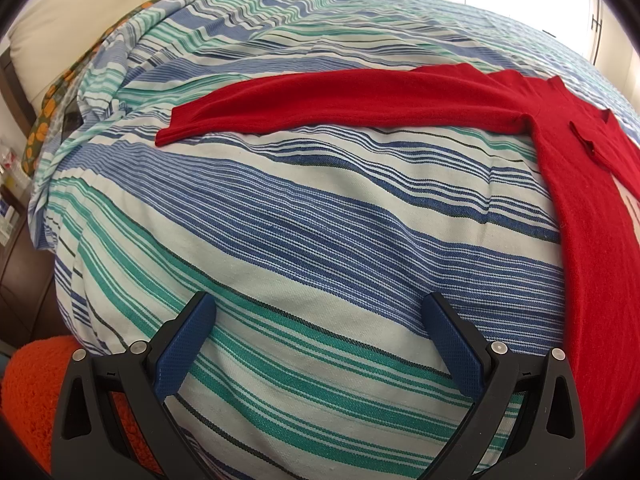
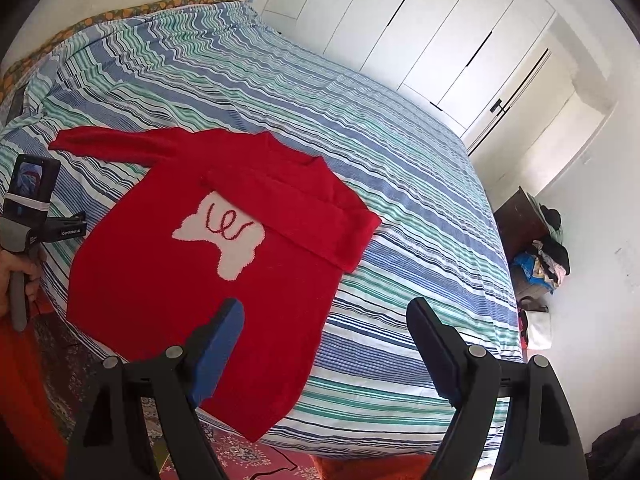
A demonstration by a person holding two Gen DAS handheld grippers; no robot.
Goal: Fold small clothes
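A small red sweater (image 2: 160, 280) with a white patch (image 2: 224, 236) lies flat on the striped bedspread (image 2: 400, 184). Its right sleeve (image 2: 304, 216) is folded across the chest; its left sleeve (image 1: 320, 100) stretches out straight to the side. My left gripper (image 1: 320, 308) is open and empty over bare bedspread, in front of the outstretched sleeve and left of the sweater body (image 1: 592, 240). It also shows at the left edge of the right wrist view (image 2: 76, 220). My right gripper (image 2: 324, 312) is open and empty, hovering above the sweater's lower hem.
The bed's edge runs near the sweater hem, with a patterned rug (image 2: 248, 452) below. White wardrobe doors (image 2: 420, 28) stand behind the bed. A dark nightstand with piled clothes (image 2: 540, 248) is at the right. An orange fuzzy thing (image 1: 28, 392) lies by the left gripper.
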